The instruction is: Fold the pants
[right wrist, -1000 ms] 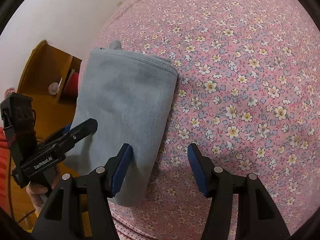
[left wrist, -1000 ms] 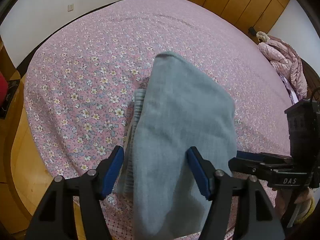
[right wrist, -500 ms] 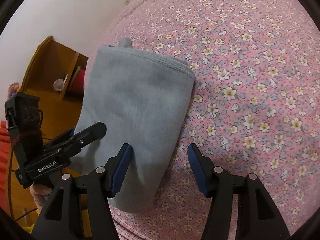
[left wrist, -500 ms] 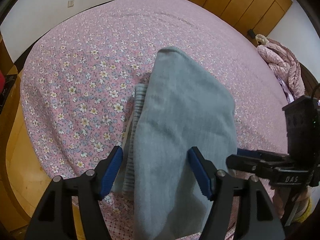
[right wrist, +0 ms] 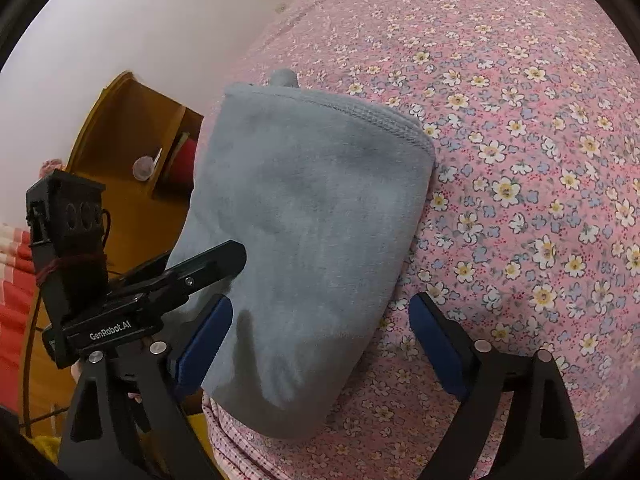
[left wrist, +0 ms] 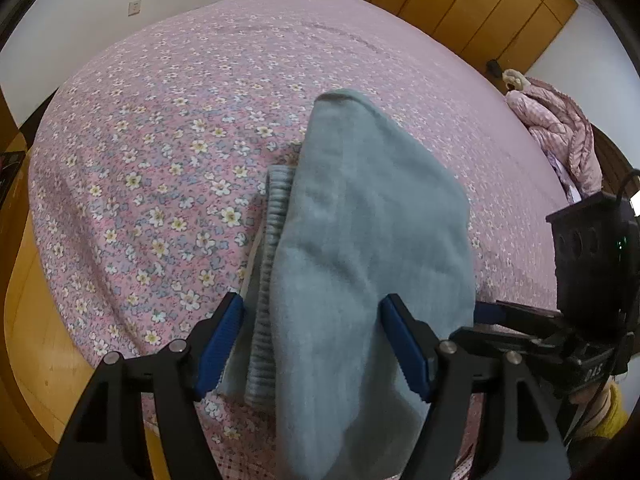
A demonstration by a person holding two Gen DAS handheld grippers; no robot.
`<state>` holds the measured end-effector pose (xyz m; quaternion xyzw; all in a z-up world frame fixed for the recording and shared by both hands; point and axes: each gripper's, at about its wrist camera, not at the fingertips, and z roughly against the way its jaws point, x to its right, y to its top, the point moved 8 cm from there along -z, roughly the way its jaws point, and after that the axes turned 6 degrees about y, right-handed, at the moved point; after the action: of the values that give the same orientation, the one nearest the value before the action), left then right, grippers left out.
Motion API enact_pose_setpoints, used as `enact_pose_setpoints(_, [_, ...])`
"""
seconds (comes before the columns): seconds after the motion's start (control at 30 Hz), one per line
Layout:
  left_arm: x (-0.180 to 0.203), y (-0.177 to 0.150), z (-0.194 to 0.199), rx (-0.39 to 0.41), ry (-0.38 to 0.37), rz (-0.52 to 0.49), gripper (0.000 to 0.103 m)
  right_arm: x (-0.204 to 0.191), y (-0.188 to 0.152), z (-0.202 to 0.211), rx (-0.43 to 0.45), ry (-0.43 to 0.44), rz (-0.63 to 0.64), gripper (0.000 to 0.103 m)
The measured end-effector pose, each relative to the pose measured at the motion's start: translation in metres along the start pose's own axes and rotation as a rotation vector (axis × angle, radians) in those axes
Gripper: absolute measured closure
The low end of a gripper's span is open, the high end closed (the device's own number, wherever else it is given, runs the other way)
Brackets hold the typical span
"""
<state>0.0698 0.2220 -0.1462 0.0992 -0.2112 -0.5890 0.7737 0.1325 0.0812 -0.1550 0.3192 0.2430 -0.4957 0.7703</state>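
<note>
I see open bedspread [right wrist: 520, 160] right and far of the folded pants [right wrist: 304, 240]; shelf [right wrist: 132, 140] crowds the left.

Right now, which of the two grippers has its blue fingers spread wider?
The right gripper: its jaws are opening, standing clear around the folded grey pants; the left gripper is narrower.

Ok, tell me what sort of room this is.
Most likely a home bedroom. The grey folded pants lie on a wide bed covered in a pink flowered sheet, a run of wooden wardrobes lines the far wall, and a pink quilted jacket is heaped at the bed's far side.
</note>
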Motion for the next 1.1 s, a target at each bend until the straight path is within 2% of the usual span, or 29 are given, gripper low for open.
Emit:
enact_pose_setpoints(0.07, [0.003, 0.0, -0.001, 0.001, 0.002, 0.009, 0.029, -0.003, 0.002, -0.003, 0.016, 0.007, -0.008, 0.022])
enact_pose_setpoints(0.1, [0.006, 0.001, 0.0, 0.011, 0.001, 0.004, 0.031, -0.001, 0.002, -0.001, 0.025, 0.006, -0.013, 0.039])
enact_pose_setpoints(0.13, [0.01, 0.002, 0.0, 0.017, 0.003, 0.001, 0.032, 0.001, 0.002, 0.001, 0.03, 0.006, -0.018, 0.048])
enact_pose_setpoints(0.27, [0.016, 0.001, -0.003, 0.028, -0.008, 0.004, 0.033, 0.008, 0.003, 0.006, 0.035, 0.025, -0.035, 0.052])
enact_pose_setpoints(0.43, [0.017, -0.002, -0.002, 0.036, -0.018, 0.016, 0.039, -0.001, 0.008, 0.016, 0.055, 0.028, 0.013, 0.071])
enact_pose_setpoints(0.6, [0.016, -0.004, 0.012, 0.076, 0.009, 0.033, 0.057, -0.021, 0.012, 0.035, 0.088, 0.027, 0.1, 0.074])
enact_pose_setpoints(0.67, [0.016, -0.004, 0.018, 0.086, 0.01, 0.044, 0.062, -0.027, 0.012, 0.045, 0.107, 0.026, 0.125, 0.074])
enact_pose_setpoints(0.93, [0.03, -0.001, 0.039, 0.11, -0.04, 0.066, 0.065, -0.015, 0.017, 0.096, 0.165, 0.016, 0.126, 0.074])
enact_pose_setpoints(1.1, [0.064, 0.01, 0.045, 0.129, -0.063, 0.006, 0.066, -0.001, 0.019, 0.139, 0.219, -0.024, 0.117, 0.074])
